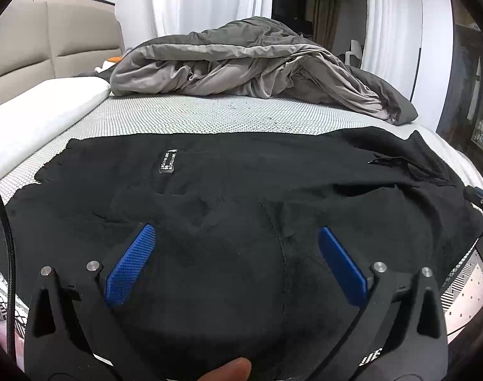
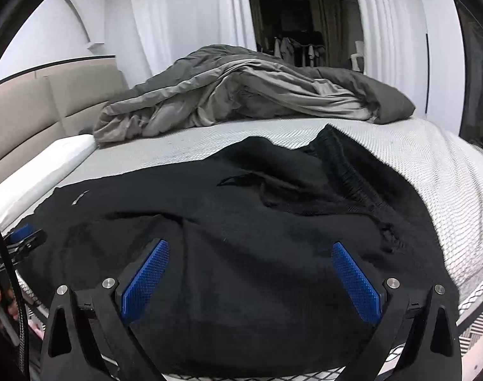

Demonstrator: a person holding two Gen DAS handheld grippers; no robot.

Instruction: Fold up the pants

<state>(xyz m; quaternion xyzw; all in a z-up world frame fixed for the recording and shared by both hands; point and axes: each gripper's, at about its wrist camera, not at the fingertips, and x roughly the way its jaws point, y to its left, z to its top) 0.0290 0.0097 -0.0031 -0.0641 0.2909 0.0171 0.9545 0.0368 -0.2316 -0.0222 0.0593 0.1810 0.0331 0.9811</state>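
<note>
The black pants (image 1: 241, 190) lie spread along the near edge of the bed (image 1: 209, 114), not folded small yet; left gripper (image 1: 236, 247) and right gripper (image 2: 251, 263) hover wide, holding nothing

A home bedroom.
Padded headboard (image 1: 35, 38), rumpled grey duvet (image 1: 248, 63) on the mattress (image 1: 209, 114), white curtains (image 1: 203, 0) behind.

Pants (image 1: 241, 190) lie on the mattress (image 1: 184, 114) (duvet (image 1: 241, 63) heaped behind).
</note>
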